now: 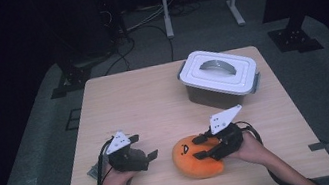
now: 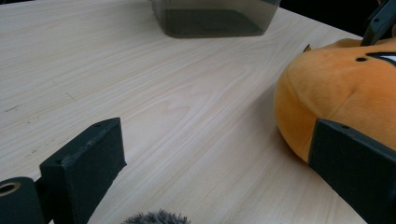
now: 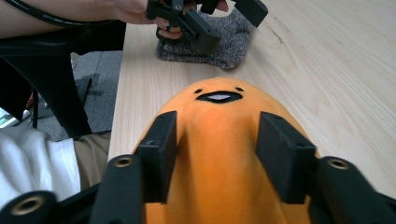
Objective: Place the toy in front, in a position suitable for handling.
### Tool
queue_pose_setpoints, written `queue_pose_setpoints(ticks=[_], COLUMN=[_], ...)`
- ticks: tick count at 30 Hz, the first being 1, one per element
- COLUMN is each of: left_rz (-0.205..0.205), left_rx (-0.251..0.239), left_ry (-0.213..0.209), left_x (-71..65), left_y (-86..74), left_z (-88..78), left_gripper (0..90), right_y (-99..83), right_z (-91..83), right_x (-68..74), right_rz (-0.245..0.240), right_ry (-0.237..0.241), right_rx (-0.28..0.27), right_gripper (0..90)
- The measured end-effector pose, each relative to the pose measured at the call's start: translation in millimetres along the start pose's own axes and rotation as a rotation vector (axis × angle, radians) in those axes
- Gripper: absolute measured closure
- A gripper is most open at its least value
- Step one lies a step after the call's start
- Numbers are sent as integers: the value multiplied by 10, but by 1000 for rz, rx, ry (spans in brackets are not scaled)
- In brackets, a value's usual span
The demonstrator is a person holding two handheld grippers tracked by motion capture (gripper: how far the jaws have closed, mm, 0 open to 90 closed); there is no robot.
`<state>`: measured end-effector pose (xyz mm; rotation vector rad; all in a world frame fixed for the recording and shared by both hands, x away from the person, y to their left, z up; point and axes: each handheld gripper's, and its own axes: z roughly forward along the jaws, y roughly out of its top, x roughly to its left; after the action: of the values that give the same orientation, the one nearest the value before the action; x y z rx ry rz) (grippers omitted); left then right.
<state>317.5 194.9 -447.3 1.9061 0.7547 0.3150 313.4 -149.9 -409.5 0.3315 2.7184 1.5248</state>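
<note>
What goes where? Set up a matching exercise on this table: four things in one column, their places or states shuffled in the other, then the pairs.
1. orange plush
2. lidded box
3. grey fuzzy cloth
4. left gripper

A. far right of the table, lid on
B. under the left gripper
C. jaws open, nothing between them
D. between the right gripper's open jaws

Pairs: 1-D, 2-A, 3-B, 4-C

Overhead view and close tongs views share the orange plush (image 1: 197,157).
</note>
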Motion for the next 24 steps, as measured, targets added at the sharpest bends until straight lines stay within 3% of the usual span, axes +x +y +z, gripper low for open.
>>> queue_pose_setpoints(ticks=[11,18,24], left_rz=[7,17,28], left_rx=[-2,-2,4], left_ry=[-6,-13,-52], left_x=[6,37,101], left_y=[14,17,9], left_z=[-28,-71,-176], left_gripper=[44,60,96], right_y=[-217,-352,-401], right_z=[-302,-268,-223], right_x=[41,40,52], right_rz=[35,42,35], right_ry=[-51,-59,-57], right_rx=[-53,-49,-76], right_gripper=[406,399,386])
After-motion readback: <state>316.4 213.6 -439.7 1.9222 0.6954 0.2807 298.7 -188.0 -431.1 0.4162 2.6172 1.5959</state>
